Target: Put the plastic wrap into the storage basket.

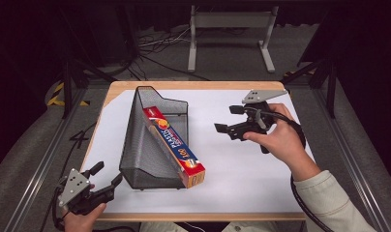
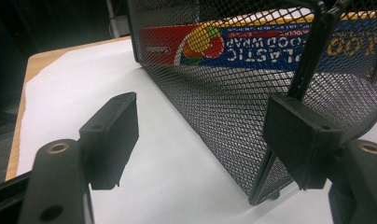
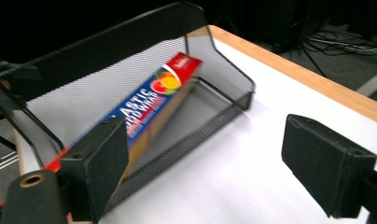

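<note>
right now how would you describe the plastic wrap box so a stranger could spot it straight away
Start at the white-topped table and find the black wire-mesh holder left of centre. The plastic wrap box lies slanted inside it, its near end sticking out past the holder's front. It is the scene's one colourful thing: long, red and blue, with yellow lettering.

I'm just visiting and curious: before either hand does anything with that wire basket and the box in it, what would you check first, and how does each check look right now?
1. Left gripper open: ok, jaws apart, empty.
2. Right gripper open: ok, jaws wide, holding nothing.
3. Box of plastic wrap resting in the mesh basket: ok, it leans against the tall side, its near end sticking out past the low front.
4. Basket fully on the table: ok, standing on the white surface near the left front.
5. Left gripper lined up with the basket: ok, its near corner sits by the jaws.
6. Box full or empty: cannot tell.
</note>
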### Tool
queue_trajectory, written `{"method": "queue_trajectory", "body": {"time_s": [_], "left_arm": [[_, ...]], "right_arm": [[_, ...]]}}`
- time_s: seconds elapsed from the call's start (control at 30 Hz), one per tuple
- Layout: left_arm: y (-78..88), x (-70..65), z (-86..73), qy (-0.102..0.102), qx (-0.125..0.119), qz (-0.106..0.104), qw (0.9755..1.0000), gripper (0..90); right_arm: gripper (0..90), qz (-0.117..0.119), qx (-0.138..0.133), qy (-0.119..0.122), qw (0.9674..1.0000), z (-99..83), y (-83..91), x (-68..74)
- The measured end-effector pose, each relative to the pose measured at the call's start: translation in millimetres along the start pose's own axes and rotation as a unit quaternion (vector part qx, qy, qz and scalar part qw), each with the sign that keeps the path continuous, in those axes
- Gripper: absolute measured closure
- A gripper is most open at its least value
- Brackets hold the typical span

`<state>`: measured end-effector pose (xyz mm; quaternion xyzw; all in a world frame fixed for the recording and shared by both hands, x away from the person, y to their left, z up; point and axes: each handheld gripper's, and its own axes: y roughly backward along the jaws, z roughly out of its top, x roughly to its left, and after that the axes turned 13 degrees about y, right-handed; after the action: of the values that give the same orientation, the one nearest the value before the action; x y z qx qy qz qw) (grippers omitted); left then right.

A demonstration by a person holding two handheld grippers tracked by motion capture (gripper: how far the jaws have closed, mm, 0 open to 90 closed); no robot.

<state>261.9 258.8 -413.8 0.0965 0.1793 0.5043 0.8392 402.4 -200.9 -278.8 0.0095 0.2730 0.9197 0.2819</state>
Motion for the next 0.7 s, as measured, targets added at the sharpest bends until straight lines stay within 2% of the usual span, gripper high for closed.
{"method": "queue_trajectory", "body": {"time_s": [0.4,0.57,0.7], "left_arm": [[-0.9,-0.4,-0.1,-0.001,0.003,-0.002,1.0,27.6],[-2.7,0.9,-0.8,0.004,0.007,-0.005,1.0,27.1],[-2.9,1.5,-0.9,0.003,0.011,-0.005,0.9999,27.0]], "right_arm": [[15.6,-0.037,0.005,-0.004,0.9993,-43.4,30.1,-21.6],[15.6,-0.052,-0.018,-0.02,0.9983,-65.9,37.4,-29.0],[15.6,-0.059,-0.02,-0.019,0.9979,-82.4,38.8,-30.7]]}}
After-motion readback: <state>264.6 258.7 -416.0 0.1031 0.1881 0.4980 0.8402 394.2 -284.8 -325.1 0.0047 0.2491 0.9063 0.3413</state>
